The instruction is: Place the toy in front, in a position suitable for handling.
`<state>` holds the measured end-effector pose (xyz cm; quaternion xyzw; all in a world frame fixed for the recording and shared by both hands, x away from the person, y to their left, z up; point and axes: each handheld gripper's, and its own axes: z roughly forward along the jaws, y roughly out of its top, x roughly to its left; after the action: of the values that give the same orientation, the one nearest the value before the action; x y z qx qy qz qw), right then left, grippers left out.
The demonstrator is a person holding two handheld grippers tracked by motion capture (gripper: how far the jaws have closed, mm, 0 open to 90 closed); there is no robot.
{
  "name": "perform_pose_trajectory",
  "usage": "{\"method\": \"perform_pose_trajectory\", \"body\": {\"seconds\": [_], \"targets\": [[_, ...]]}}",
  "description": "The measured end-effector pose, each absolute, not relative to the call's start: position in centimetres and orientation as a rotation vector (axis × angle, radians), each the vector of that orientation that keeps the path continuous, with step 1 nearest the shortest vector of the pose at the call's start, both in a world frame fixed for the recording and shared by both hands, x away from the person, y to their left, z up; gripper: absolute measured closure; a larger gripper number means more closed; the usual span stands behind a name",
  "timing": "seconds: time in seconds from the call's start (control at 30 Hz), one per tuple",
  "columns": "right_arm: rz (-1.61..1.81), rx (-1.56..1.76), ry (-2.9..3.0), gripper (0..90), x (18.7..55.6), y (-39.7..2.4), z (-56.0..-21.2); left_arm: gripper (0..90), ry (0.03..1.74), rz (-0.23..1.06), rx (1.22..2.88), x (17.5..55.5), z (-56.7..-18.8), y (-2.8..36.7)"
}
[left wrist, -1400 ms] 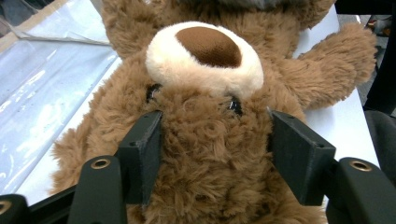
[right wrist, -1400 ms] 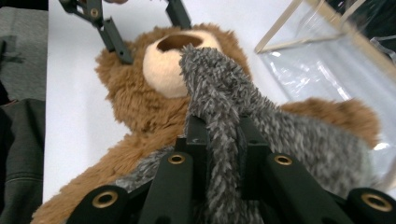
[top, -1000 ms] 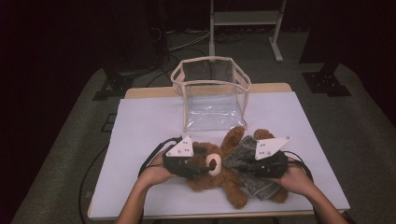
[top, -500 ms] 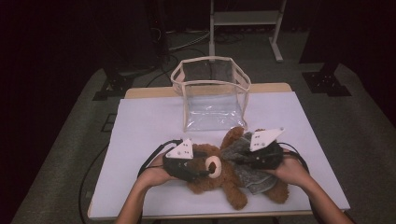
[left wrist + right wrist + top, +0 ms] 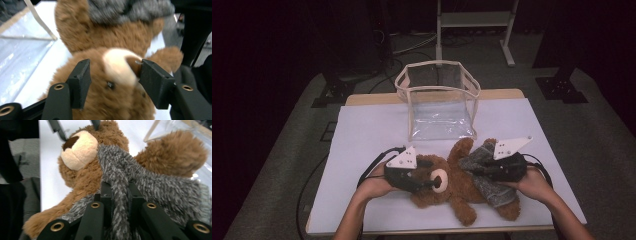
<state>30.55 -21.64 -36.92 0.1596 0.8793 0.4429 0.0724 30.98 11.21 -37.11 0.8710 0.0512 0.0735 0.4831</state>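
Left tongs [image 5: 112, 82] have just been closing around the bear's [image 5: 447, 187] head, not yet gripping; right tongs [image 5: 119, 195] clamped on the grey scarf [image 5: 150, 182] at the bear's 3 o'clock. Risk: scarf alone pulls free

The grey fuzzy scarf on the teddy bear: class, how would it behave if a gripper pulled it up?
Probably floppy: the grey scarf drapes over the teddy bear and bunches between the right gripper pads. Likely light, being thin pile fabric. Its long fibres should grip rather than slip, though it may drag the bear along.
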Motion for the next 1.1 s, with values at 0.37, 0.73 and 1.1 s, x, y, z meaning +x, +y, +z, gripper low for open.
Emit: {"method": "perform_pose_trajectory", "body": {"seconds": [0.37,0.73,1.1], "targets": [[1.254,0.307,2.634,78.5,30.0,-18.1,-35.6,47.1,0.113,0.106,2.155,31.0,-38.1,10.6],[1.236,0.423,2.612,78.5,31.6,-21.1,-35.7,46.7,0.111,0.113,2.165,30.8,-38.3,10.5],[1.306,0.480,2.590,79.3,30.6,-21.9,-37.0,44.1,0.119,0.130,2.123,31.0,-37.3,10.9]]}}
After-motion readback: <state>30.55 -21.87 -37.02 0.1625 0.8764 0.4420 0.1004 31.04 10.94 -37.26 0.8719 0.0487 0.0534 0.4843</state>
